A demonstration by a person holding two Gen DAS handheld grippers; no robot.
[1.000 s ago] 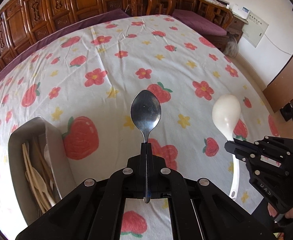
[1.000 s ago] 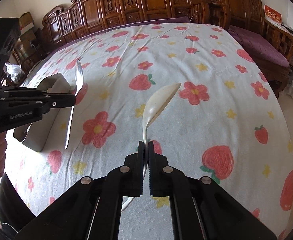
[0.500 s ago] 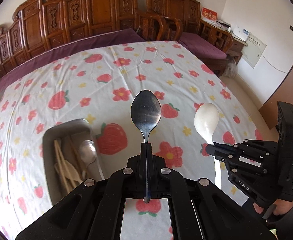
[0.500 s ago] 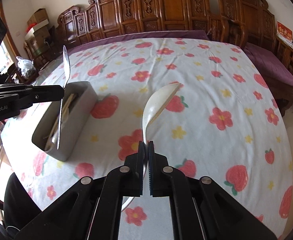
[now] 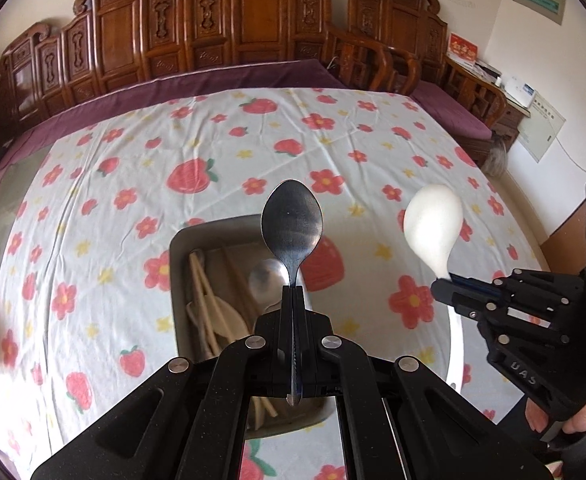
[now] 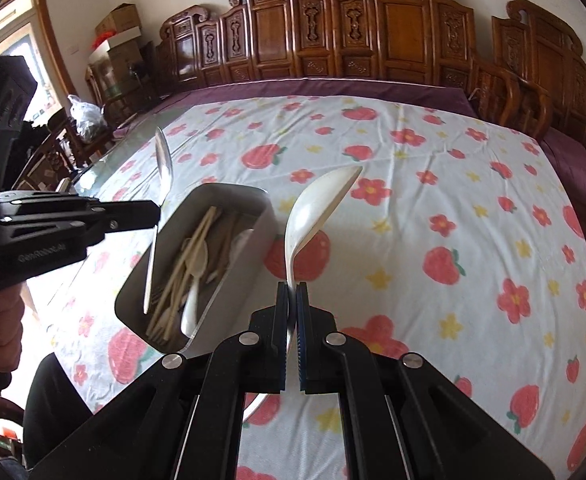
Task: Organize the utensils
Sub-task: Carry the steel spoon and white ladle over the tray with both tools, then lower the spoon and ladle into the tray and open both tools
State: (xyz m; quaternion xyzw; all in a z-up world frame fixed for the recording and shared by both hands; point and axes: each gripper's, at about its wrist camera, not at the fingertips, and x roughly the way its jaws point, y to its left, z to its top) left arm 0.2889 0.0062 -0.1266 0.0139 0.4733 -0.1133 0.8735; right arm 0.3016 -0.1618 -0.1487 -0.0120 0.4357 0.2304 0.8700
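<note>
The fingers [image 5: 299, 300] of the left gripper [image 5: 293, 296] are closed on a metal spoon [image 5: 292, 224], the right gripper [image 6: 291, 288] on a white spoon [image 6: 317, 208], so these 2 are not yet placed in the grey tray [image 6: 249, 196], where several utensils already lie.

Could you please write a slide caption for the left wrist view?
Left gripper holding a steel spoon above the grey utensil tray.

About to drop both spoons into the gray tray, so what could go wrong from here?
1. The left gripper pinches the metal spoon on a thin neck; it may swivel or slip.
2. The right gripper carries the white spoon beside the gray tray, so the two grippers could collide.
3. The tray already holds chopsticks; new spoons may ride up.
</note>
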